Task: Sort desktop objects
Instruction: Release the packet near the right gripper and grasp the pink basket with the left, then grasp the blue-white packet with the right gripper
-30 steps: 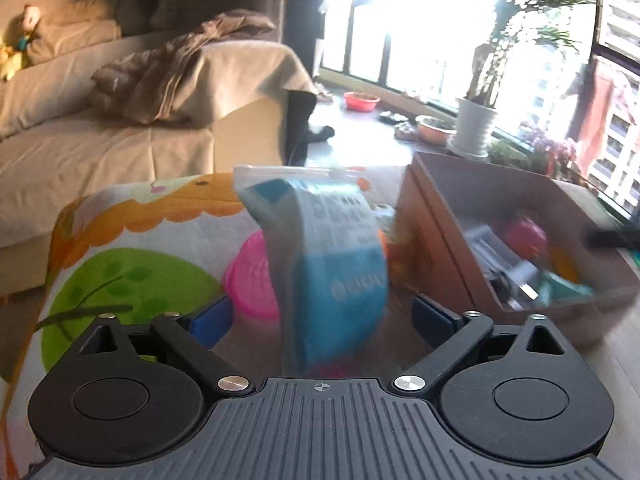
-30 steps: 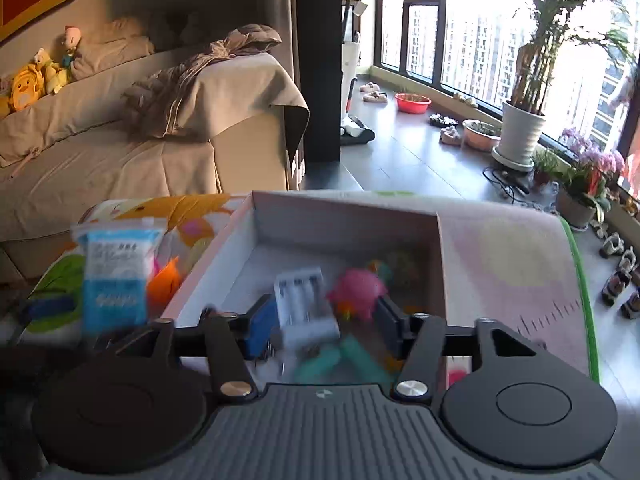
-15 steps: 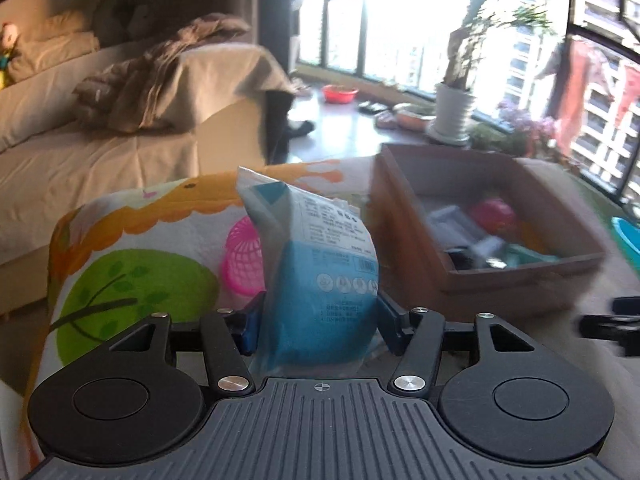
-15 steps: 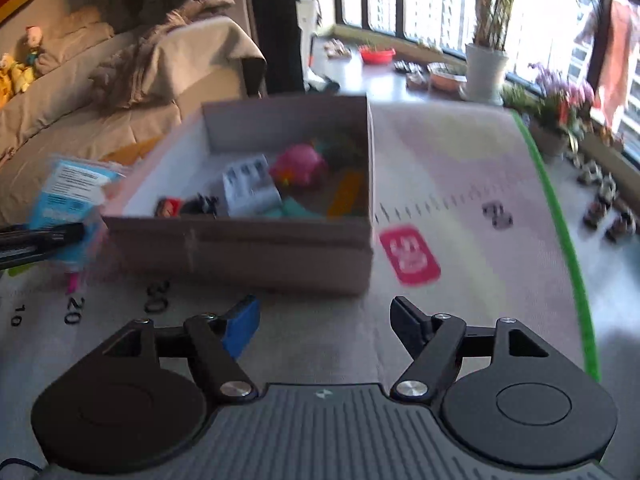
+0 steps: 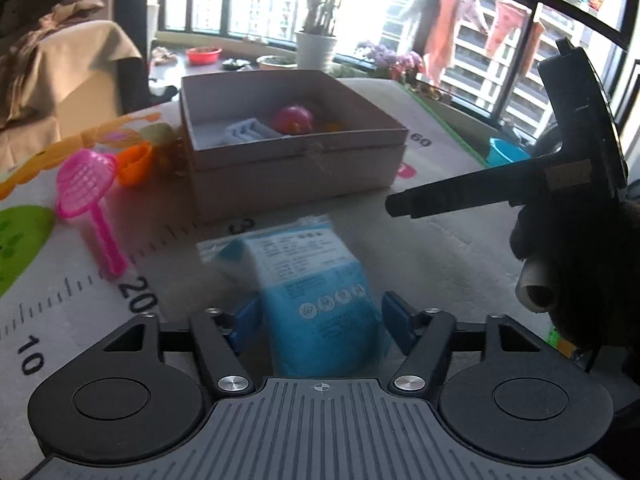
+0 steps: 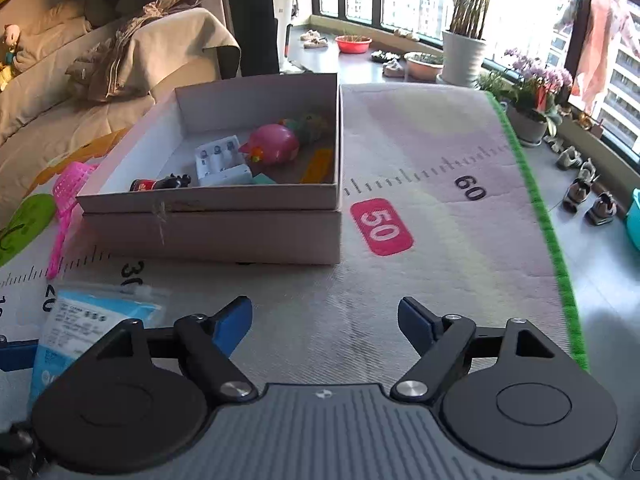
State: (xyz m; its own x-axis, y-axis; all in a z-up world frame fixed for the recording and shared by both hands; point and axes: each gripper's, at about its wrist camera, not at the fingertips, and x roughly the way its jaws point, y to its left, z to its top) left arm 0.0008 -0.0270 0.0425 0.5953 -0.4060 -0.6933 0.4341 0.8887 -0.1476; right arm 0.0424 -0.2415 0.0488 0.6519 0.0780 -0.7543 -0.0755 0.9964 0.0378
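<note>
The blue packet (image 5: 320, 300) (blurred) lies on the desk mat (image 6: 440, 152) just in front of the box (image 5: 288, 160), between the left gripper (image 5: 320, 316) jaws, which are opening clear of it. The right gripper (image 6: 325, 320) jaws are opening on nothing.

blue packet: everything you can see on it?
The blue packet is a clear plastic pouch with blue contents and a white printed label, soft-looking and blurred. It rests on the mat in front of the box, between the left claw fingers, whose jaws are opening; no pad visibly presses it.
</note>
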